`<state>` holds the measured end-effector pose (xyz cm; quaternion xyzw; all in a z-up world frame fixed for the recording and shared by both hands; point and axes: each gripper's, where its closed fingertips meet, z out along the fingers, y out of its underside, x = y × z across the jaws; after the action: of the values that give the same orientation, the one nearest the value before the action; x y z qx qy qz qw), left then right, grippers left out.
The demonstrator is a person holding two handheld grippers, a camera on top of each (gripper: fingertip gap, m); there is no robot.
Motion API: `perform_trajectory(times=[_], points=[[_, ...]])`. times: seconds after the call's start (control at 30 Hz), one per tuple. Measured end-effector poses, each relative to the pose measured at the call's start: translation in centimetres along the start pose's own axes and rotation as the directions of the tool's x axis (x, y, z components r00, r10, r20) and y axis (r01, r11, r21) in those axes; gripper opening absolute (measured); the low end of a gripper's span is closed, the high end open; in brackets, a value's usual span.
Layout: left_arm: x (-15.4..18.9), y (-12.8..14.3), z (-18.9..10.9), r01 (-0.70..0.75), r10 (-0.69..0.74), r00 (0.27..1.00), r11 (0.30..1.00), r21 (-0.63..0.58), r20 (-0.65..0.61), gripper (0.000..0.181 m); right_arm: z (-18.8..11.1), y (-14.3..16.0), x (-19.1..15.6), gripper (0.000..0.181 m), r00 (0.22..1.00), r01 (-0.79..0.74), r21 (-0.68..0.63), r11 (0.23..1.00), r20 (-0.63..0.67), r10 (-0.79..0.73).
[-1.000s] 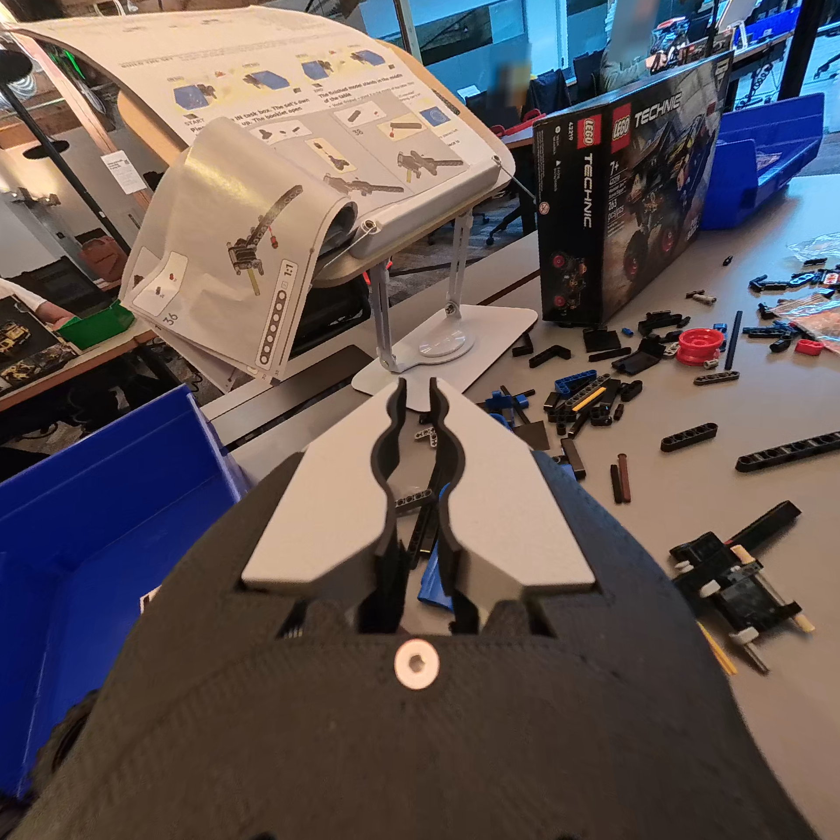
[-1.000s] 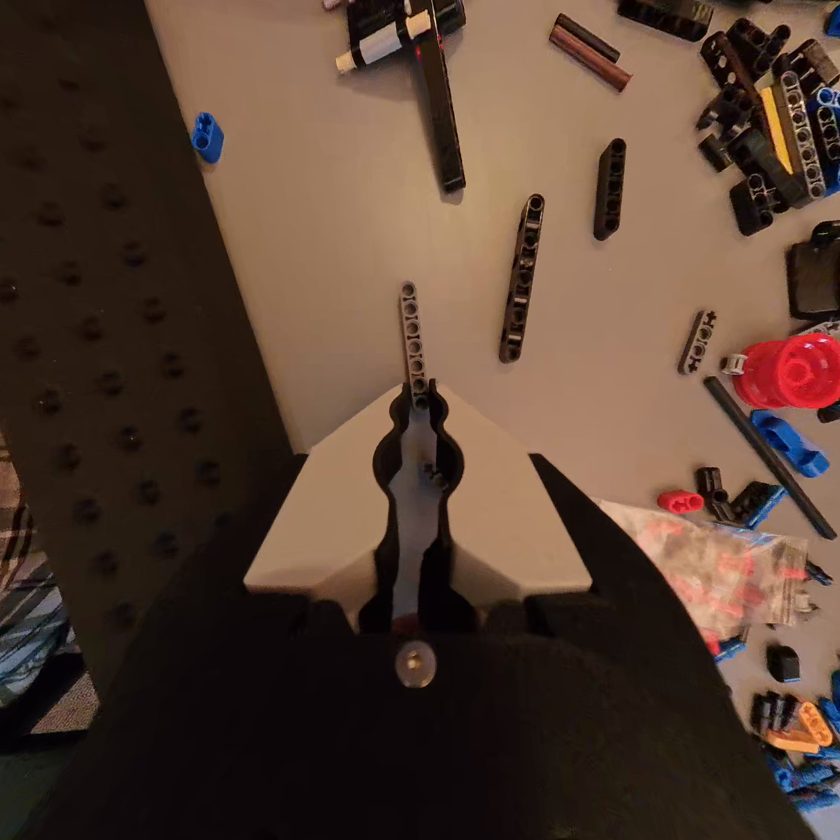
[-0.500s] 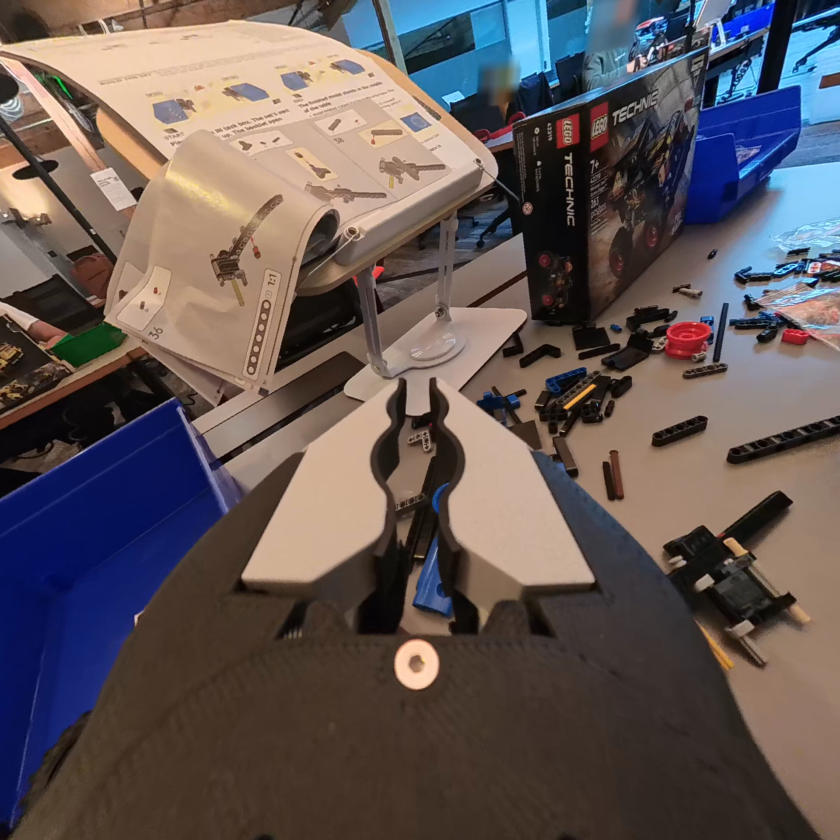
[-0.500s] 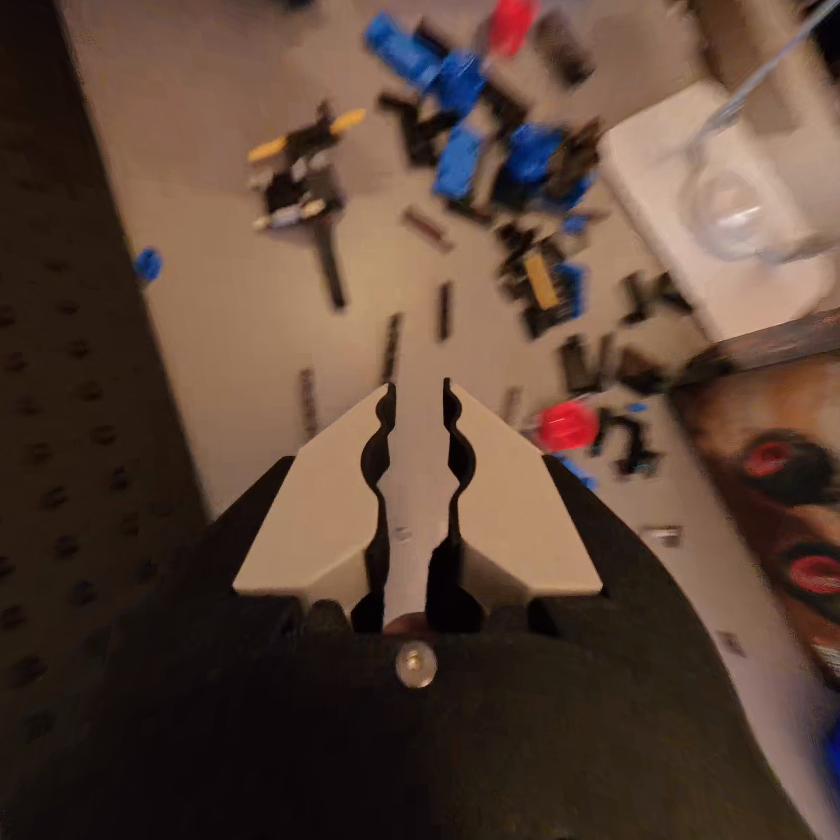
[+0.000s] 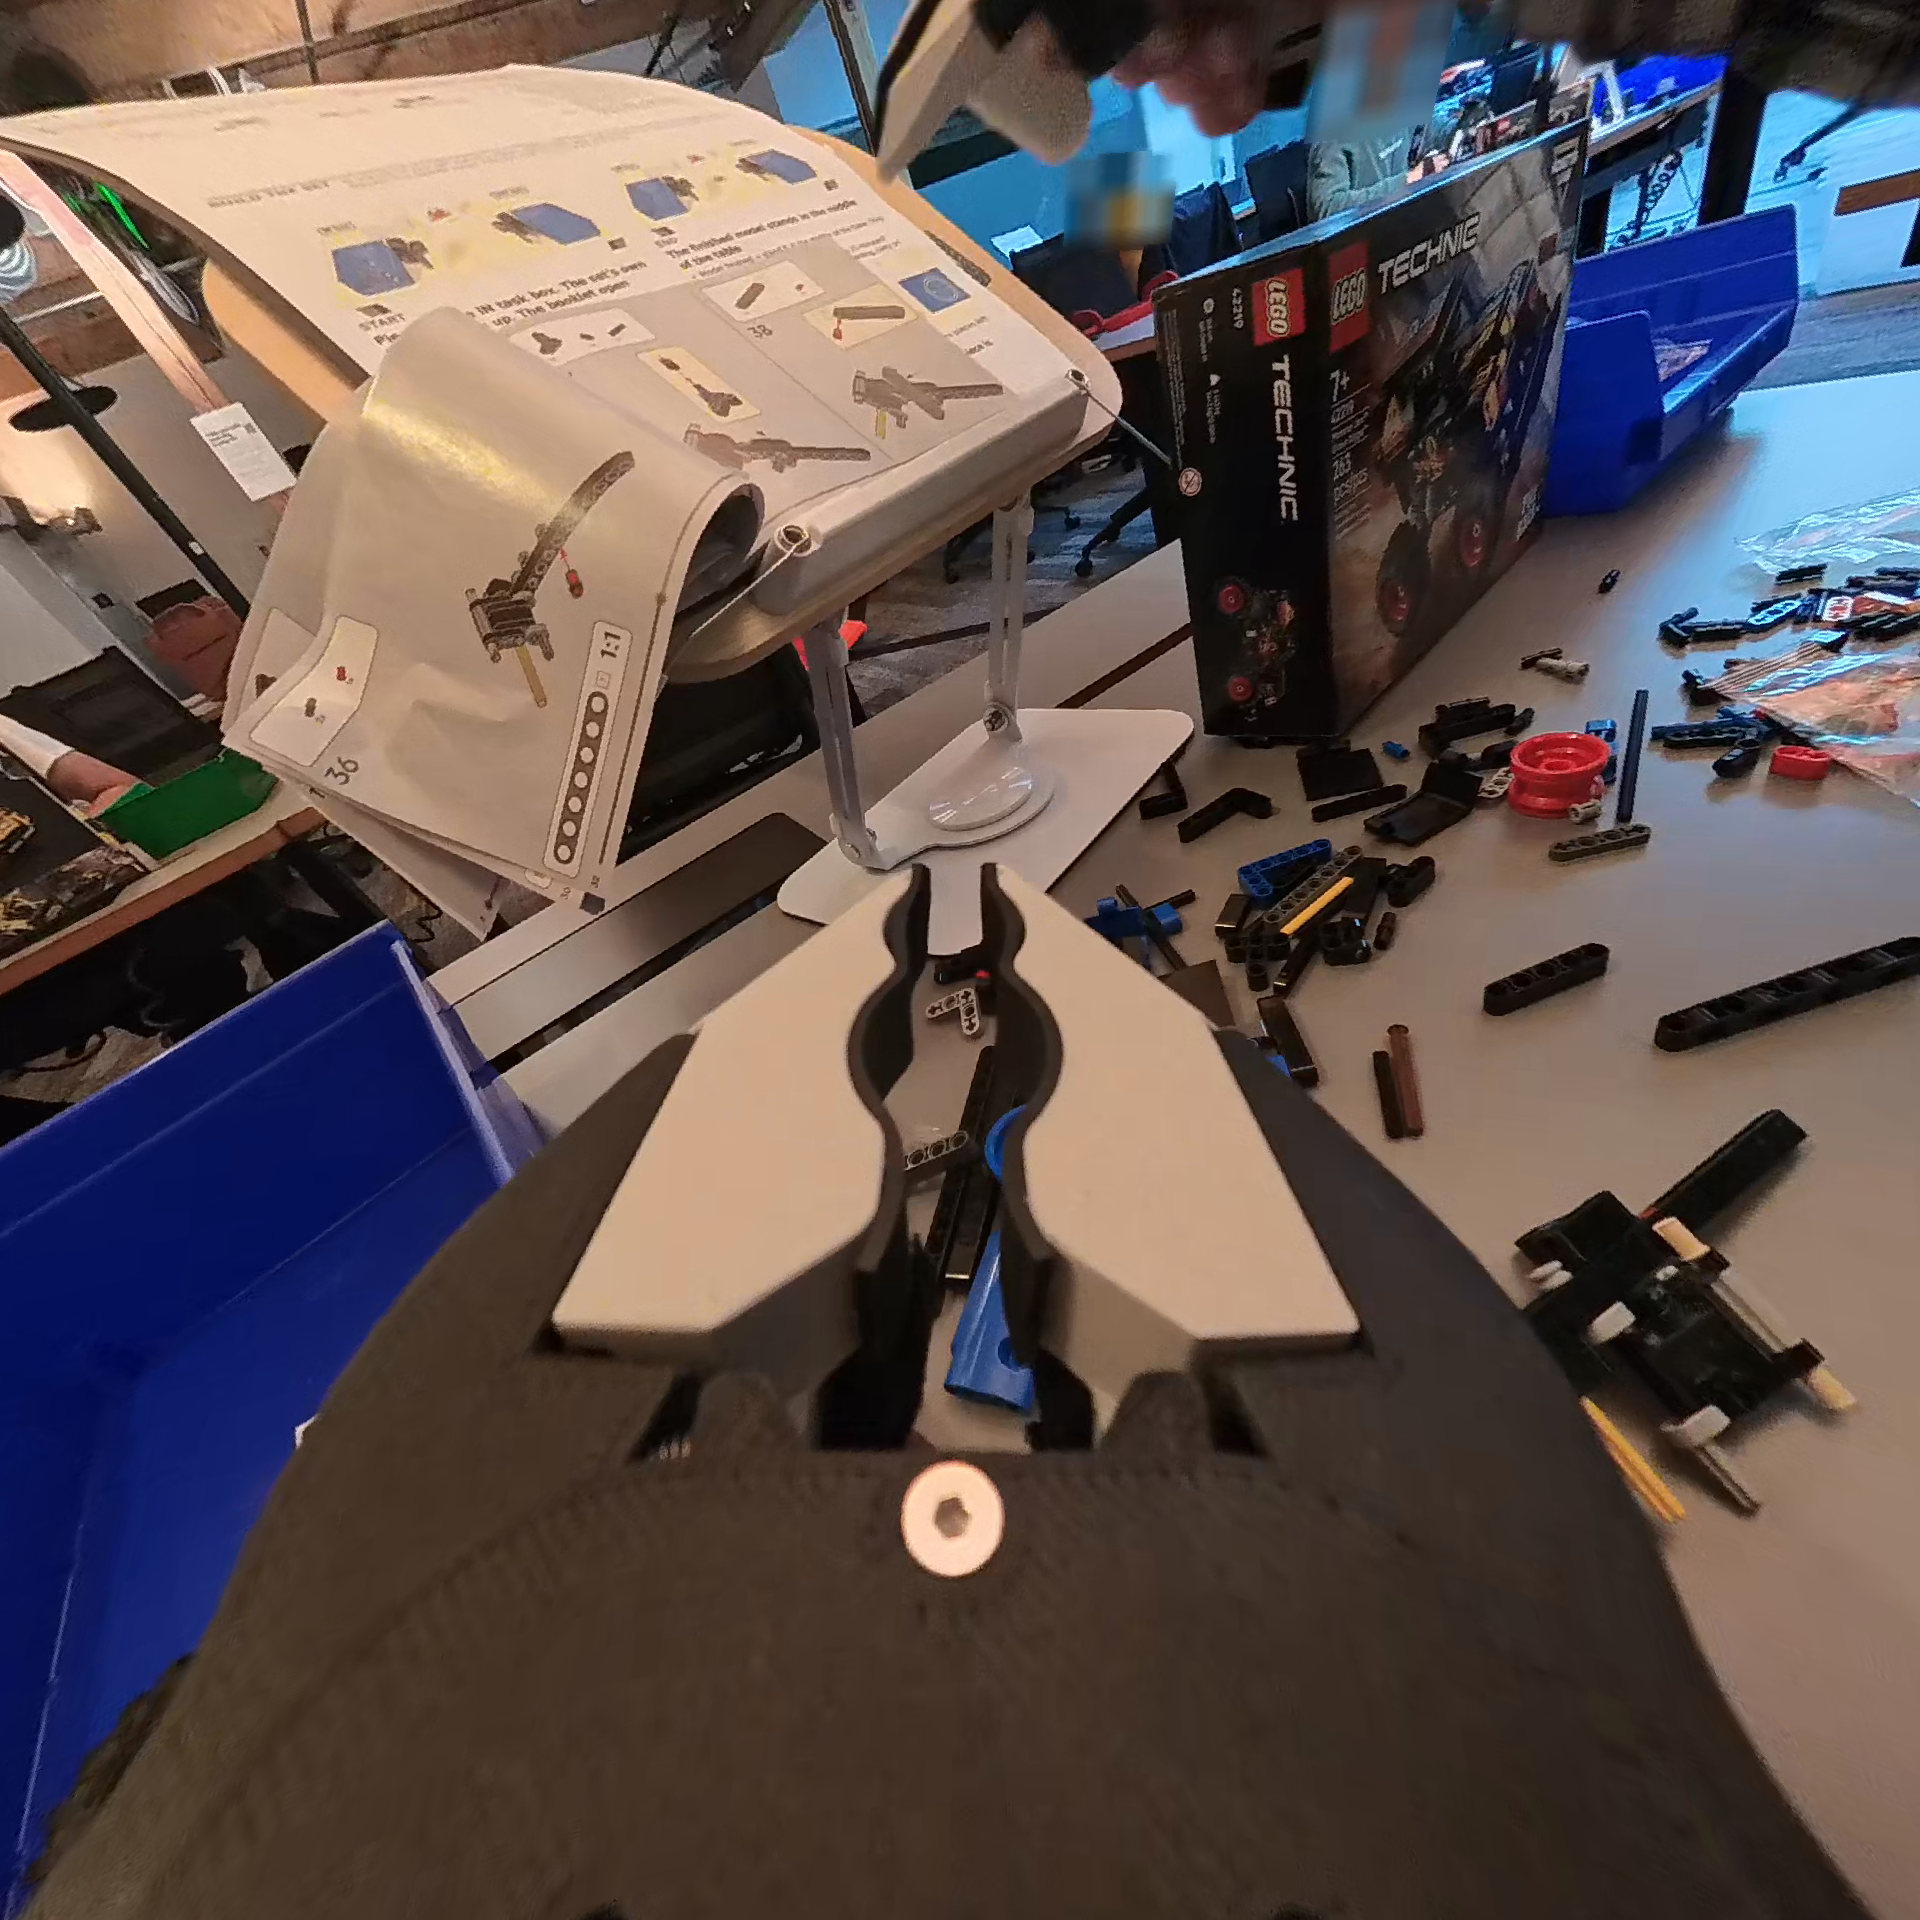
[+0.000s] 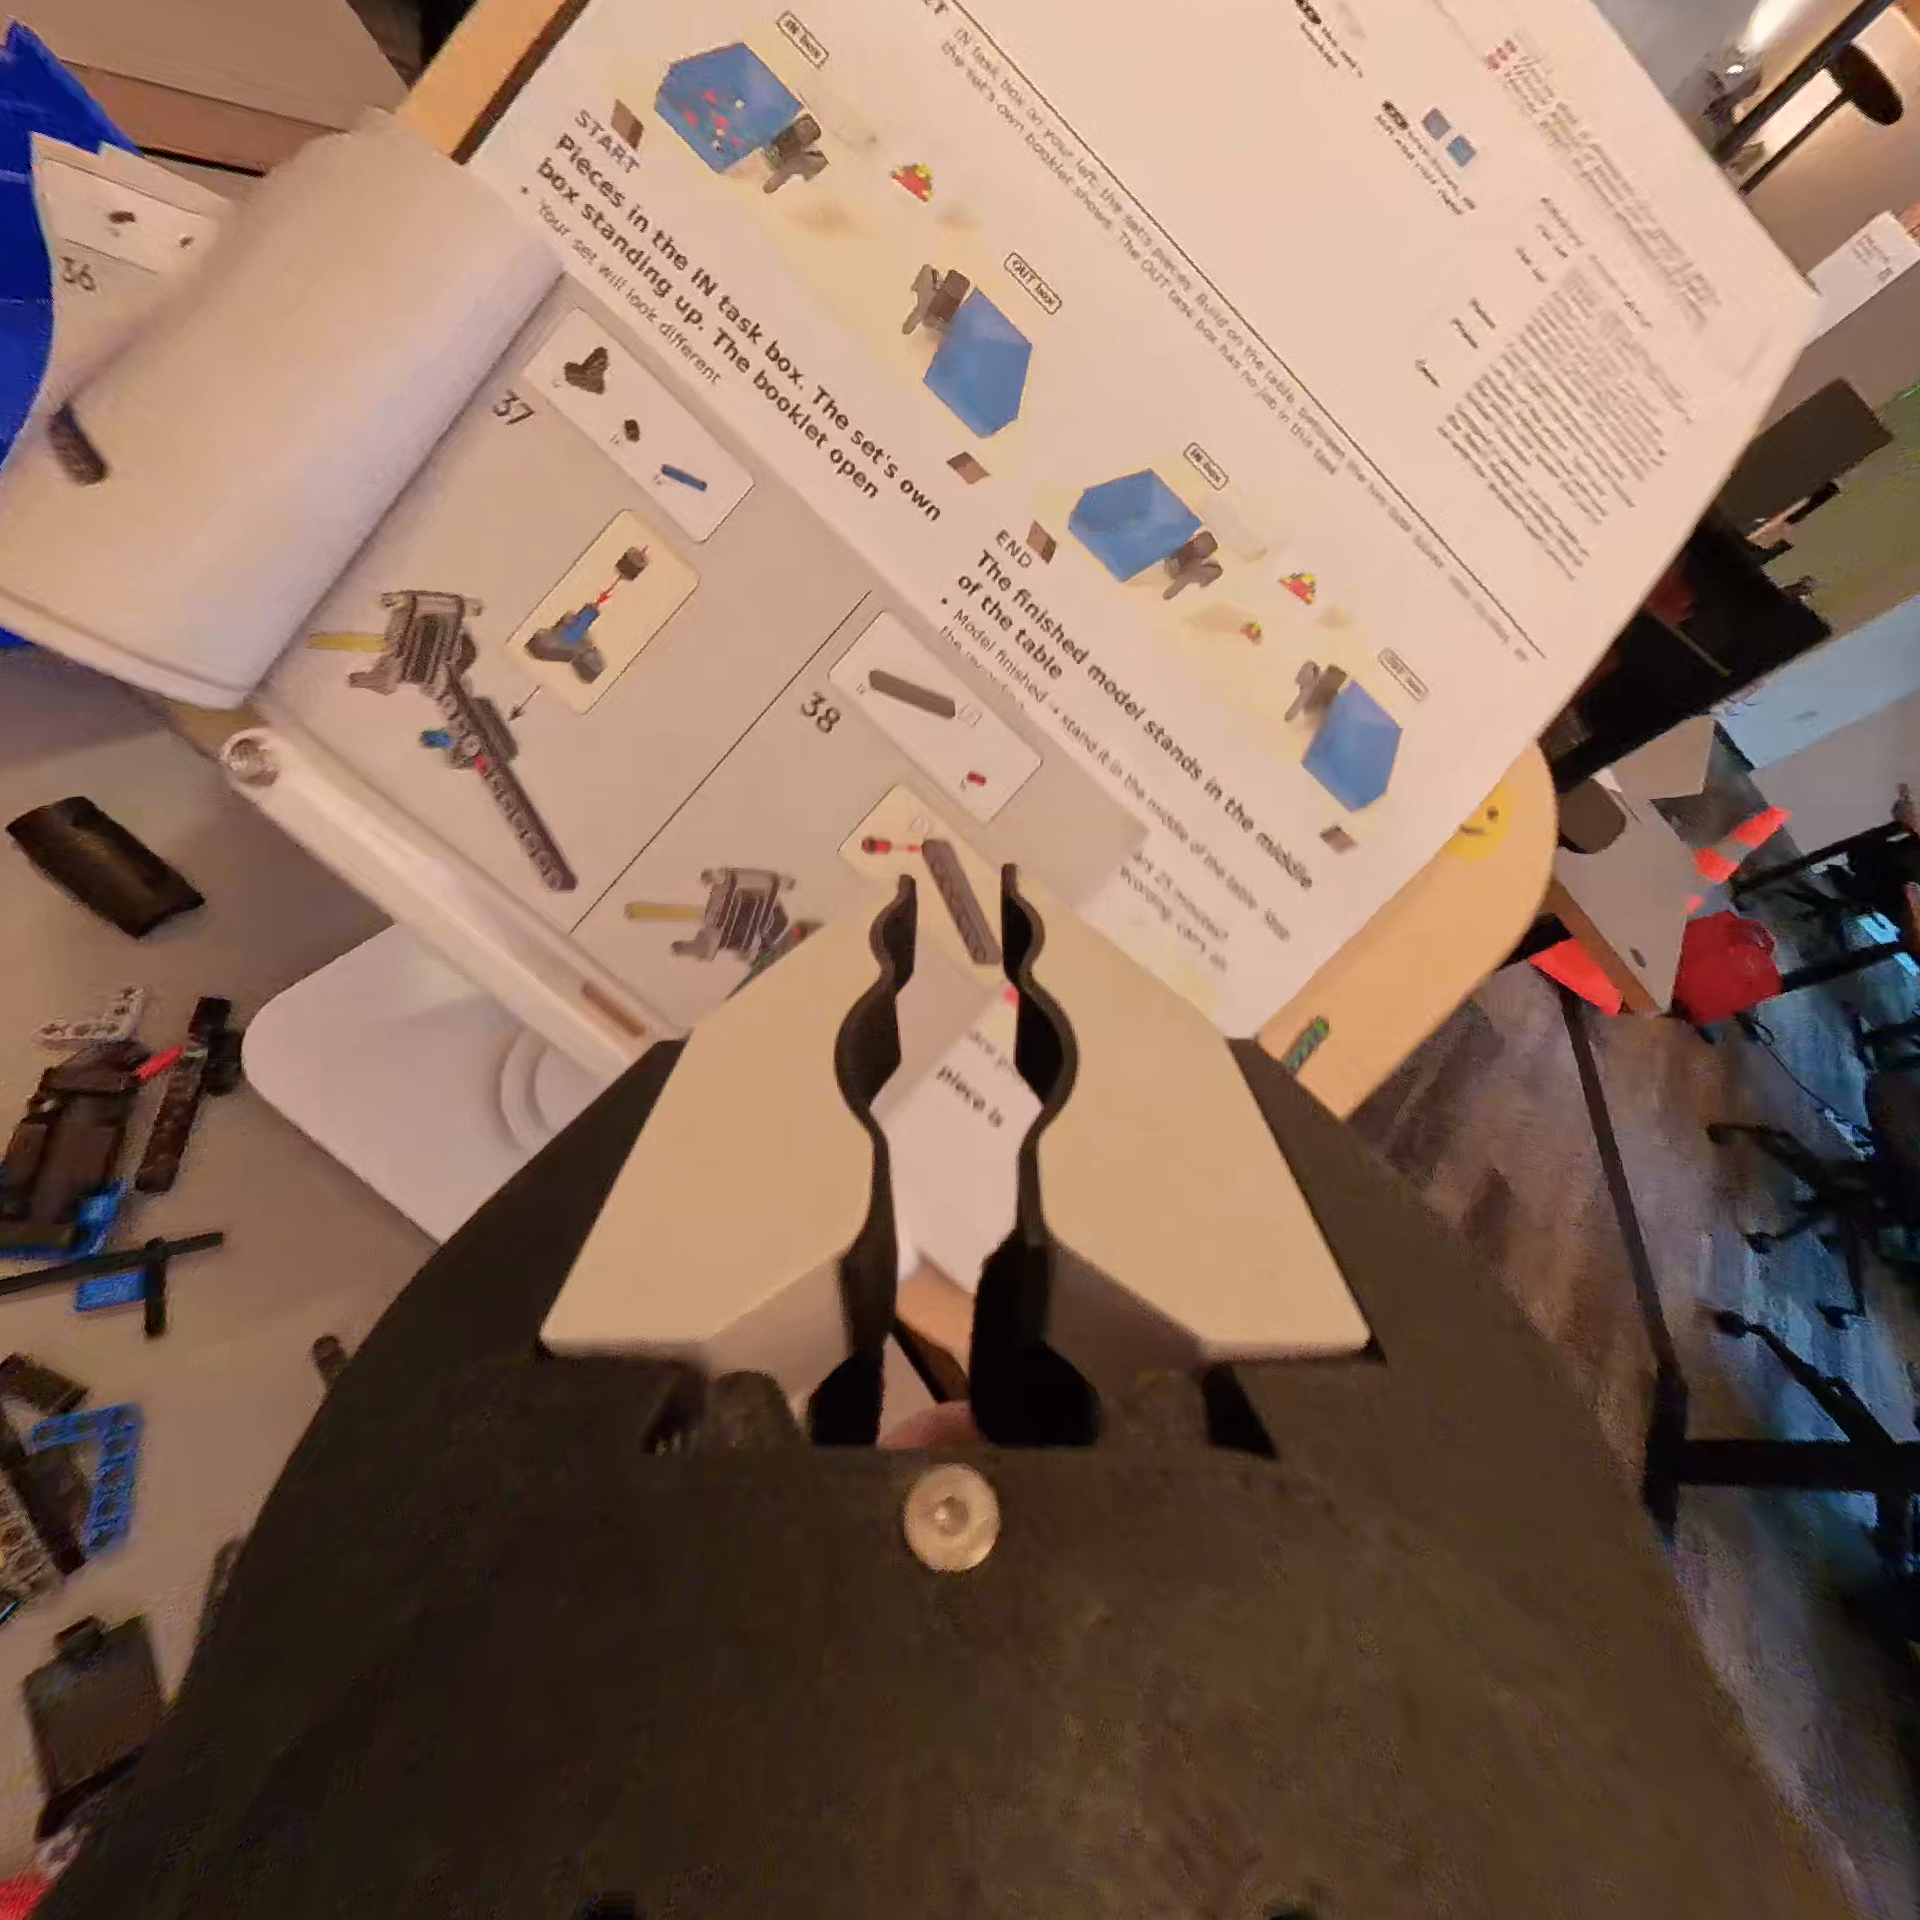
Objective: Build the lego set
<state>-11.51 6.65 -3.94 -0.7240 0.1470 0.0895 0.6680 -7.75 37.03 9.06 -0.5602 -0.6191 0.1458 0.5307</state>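
My left gripper (image 5: 951, 883) is open by a narrow gap and empty, low over the grey table (image 5: 1558, 1122). Through the gap I see a black beam (image 5: 971, 1164) and a blue piece (image 5: 987, 1351) lying below. A black partial assembly (image 5: 1662, 1320) lies to its right. Loose Lego pieces (image 5: 1309, 914) and a red wheel hub (image 5: 1556, 774) lie beyond. My right gripper (image 6: 954, 883) is open and empty, raised in front of the open instruction booklet (image 6: 727, 623) on its stand. It also shows at the top of the left wrist view (image 5: 977, 94), above the booklet (image 5: 727, 343).
A blue bin (image 5: 208, 1247) stands at the left, a second blue bin (image 5: 1683, 343) at the far right. The Lego box (image 5: 1371, 457) stands upright behind the pieces. The stand's white base (image 6: 395, 1081) rests on the table. A clear plastic bag (image 5: 1839, 675) lies at the right edge. Some 35 centimetres of space lies between my two pairs of fingers. The blue piece (image 5: 987, 1351) is about 12 centimetres from my left fingertips and 40 centimetres from my right. To reach the black partial assembly (image 5: 1662, 1320) in a straight line is about 15 centimetres for my left fingers, about 45 centimetres for my right.
My right gripper opened and let go of a thin grey beam on the table, then rose and swung up to the booklet. My left gripper has barely moved.
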Motion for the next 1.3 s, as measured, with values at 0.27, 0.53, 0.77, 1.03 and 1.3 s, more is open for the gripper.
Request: perform_trajectory(times=[0.27,0.53,0.77,1.03,1.3], points=[[0.0,-0.2,-0.1,0.013,-0.013,1.000,1.000,0.012,-0.015,0.008,4.4,0.5,1.8,0.030,0.999,0.030,-0.034,0.999,0.018,-0.029],[0.0,-0.2,-0.1,0.015,-0.015,1.000,1.000,0.014,-0.017,0.008,5.0,1.2,1.9,0.032,0.995,0.093,-0.057,0.994,-0.016,-0.094],[0.0,-0.2,-0.1,0.013,-0.013,1.000,1.000,0.016,-0.014,0.008,5.2,1.8,1.9,0.033,0.995,0.095,-0.086,0.992,-0.008,-0.096],[0.0,-0.2,-0.1,0.011,-0.011,1.000,1.000,0.014,-0.014,0.008,5.0,2.0,2.0,0.033,0.994,0.105,-0.097,0.990,-0.005,-0.106],[0.0,-0.2,-0.1,0.012,-0.012,1.000,1.000,0.016,-0.013,0.008,4.7,2.0,2.3,0.034,0.995,0.098,-0.095,0.991,-0.003,-0.098]])
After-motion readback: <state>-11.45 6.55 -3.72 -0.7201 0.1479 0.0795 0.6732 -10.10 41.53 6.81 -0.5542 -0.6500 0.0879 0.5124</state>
